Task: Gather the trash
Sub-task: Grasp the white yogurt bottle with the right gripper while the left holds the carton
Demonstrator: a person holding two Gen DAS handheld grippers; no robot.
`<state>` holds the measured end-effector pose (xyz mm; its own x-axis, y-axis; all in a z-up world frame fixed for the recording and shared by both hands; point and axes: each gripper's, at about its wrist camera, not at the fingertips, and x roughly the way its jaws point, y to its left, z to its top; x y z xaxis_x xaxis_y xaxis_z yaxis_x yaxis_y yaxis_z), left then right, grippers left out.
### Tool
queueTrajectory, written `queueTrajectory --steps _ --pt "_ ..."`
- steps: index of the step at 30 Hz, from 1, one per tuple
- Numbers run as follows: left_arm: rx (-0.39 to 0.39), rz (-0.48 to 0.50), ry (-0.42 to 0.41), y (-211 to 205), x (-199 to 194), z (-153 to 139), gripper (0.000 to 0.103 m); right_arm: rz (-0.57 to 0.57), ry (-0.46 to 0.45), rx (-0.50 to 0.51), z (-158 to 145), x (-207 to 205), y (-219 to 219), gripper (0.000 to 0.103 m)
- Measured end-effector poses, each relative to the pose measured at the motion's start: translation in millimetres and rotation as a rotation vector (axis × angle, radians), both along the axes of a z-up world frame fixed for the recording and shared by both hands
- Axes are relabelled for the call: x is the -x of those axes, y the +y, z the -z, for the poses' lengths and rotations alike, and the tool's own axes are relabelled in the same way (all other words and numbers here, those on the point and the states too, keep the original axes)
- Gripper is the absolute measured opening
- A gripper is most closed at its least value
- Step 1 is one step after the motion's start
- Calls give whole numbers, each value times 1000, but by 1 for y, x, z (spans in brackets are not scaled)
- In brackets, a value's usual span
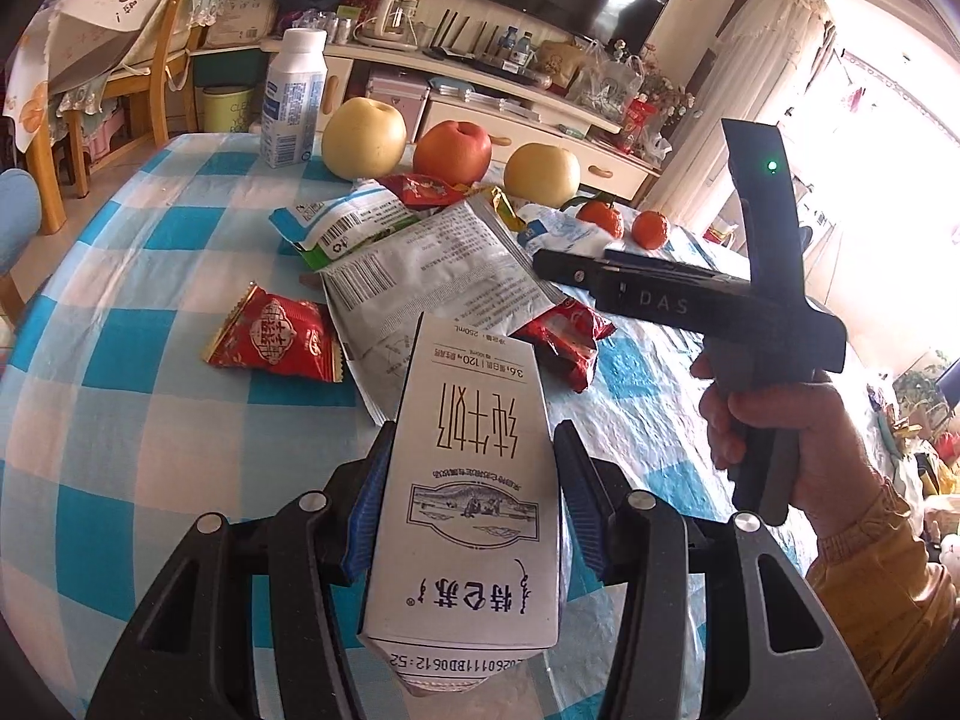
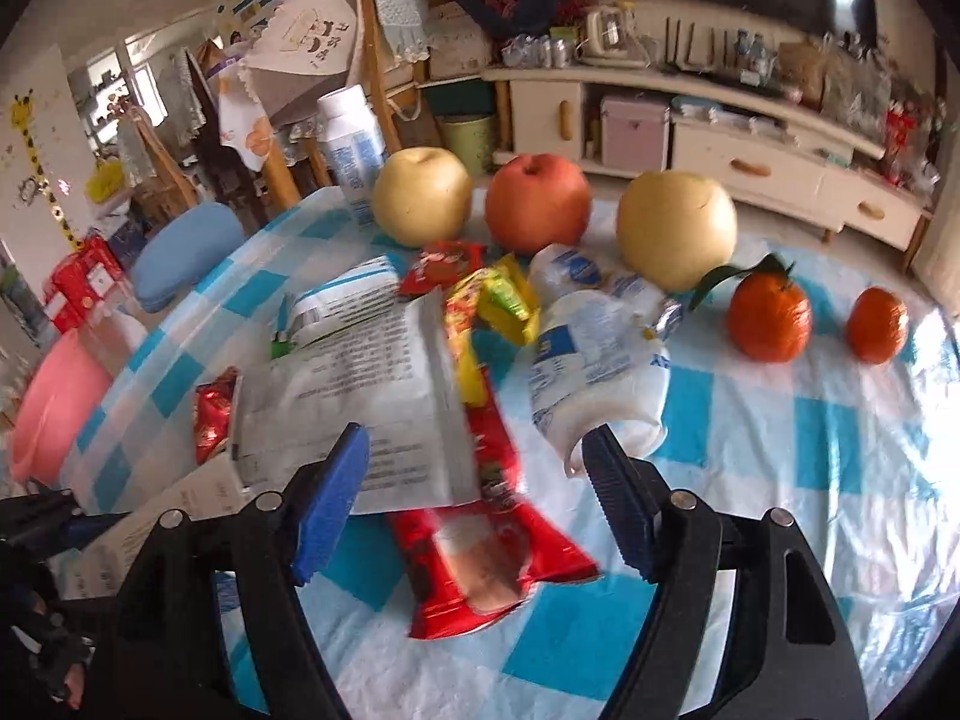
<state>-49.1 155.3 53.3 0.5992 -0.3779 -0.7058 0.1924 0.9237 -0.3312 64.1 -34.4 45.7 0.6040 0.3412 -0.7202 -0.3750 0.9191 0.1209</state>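
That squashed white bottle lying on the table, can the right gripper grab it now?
Probably yes. The right gripper is open and holds nothing, and the squashed white bottle lies just ahead of its right finger with nothing on top. The red wrapper sits between the jaws, so it must shift sideways first.
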Motion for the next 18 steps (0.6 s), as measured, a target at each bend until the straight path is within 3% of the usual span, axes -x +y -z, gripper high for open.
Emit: queueTrajectory --steps 5,10,12,18 --pt "4 -3 -3 1 0 -1 53 102 -42 62 14 -19 -20 74" --pt "3 -7 0 2 0 0 53 135 3 82 29 -34 -35 75" --pt "6 -6 5 4 -1 1 53 144 34 48 32 -38 -39 75" --pt "2 15 6 -1 -1 2 53 210 42 -32 27 -41 -39 94"
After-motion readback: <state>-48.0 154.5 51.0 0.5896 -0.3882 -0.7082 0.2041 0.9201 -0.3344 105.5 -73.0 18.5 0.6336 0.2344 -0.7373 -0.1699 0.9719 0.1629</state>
